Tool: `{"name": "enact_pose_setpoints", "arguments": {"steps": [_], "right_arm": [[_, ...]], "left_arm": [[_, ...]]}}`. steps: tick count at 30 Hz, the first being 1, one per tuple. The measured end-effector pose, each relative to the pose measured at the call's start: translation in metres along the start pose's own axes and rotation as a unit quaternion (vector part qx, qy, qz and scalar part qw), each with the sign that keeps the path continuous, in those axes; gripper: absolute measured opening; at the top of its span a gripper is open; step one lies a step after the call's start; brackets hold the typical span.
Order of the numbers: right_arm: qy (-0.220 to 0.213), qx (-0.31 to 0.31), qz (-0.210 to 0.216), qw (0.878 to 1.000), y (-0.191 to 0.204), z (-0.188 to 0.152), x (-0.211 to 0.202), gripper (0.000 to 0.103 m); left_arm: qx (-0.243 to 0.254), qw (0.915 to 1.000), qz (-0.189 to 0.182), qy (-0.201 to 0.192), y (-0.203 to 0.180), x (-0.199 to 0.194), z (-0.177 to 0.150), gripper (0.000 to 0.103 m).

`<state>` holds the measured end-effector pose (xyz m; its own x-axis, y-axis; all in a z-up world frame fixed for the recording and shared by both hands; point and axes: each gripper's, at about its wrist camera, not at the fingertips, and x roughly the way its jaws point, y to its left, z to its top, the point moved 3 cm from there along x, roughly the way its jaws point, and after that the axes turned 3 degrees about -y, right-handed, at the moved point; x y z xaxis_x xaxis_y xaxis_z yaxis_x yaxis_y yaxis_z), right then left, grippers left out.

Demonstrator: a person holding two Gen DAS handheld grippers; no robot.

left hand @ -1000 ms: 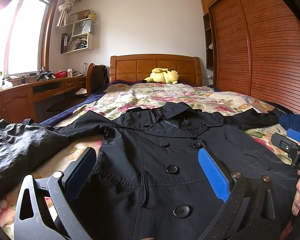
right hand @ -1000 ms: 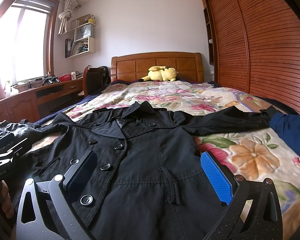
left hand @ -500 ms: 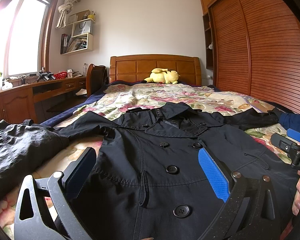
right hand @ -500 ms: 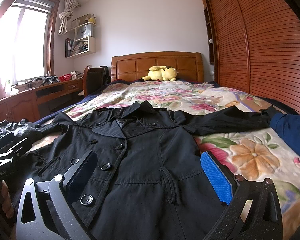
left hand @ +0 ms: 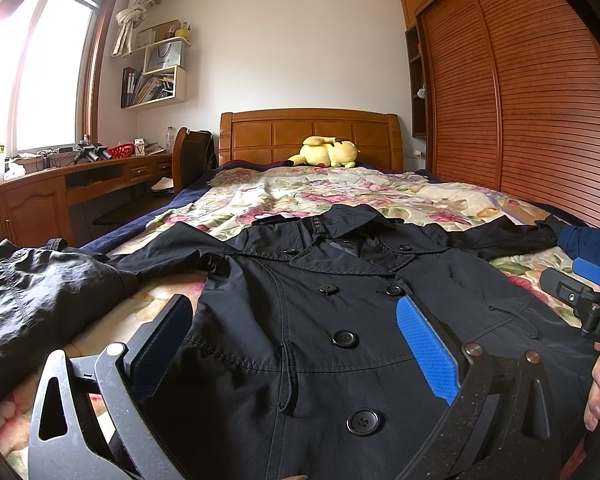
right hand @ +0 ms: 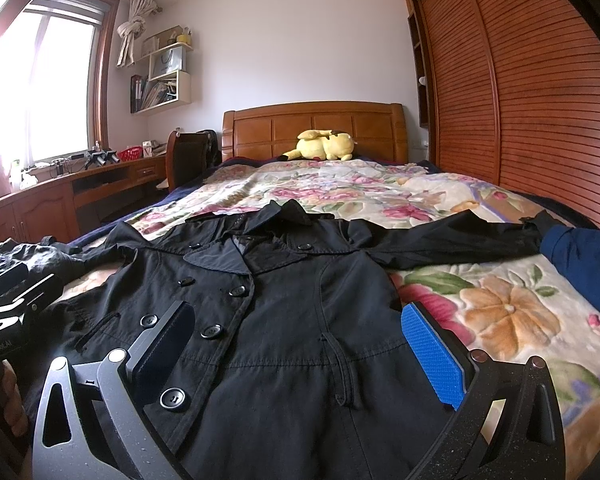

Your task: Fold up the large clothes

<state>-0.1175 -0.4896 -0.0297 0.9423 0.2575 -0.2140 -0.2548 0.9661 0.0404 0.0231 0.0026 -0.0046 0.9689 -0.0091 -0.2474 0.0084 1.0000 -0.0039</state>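
Item: black double-breasted coat (left hand: 340,320), lying front-up and buttoned on the floral bedspread (right hand: 500,308), collar toward the headboard, both sleeves spread outward. Condition: flat, unfolded; no fold visible yet, so the whole task appears outstanding. Left gripper (left hand: 296,340) and right gripper (right hand: 300,344) hover over the lower coat, jaws spread wide, grasping nothing.

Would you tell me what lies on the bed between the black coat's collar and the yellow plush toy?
Only bare floral bedspread lies between the coat's collar and the plush toy, as both wrist views show.
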Motion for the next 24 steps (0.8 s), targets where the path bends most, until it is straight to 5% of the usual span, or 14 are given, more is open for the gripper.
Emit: {"name": "enact_pose_setpoints", "arguments": {"steps": [24], "right_arm": [[0.002, -0.002, 0.003, 1.0, -0.0006, 0.0011, 0.0, 0.103]], "left_arm": [[0.001, 1.0, -0.005, 0.002, 0.001, -0.0007, 0.0031, 0.102]]}}
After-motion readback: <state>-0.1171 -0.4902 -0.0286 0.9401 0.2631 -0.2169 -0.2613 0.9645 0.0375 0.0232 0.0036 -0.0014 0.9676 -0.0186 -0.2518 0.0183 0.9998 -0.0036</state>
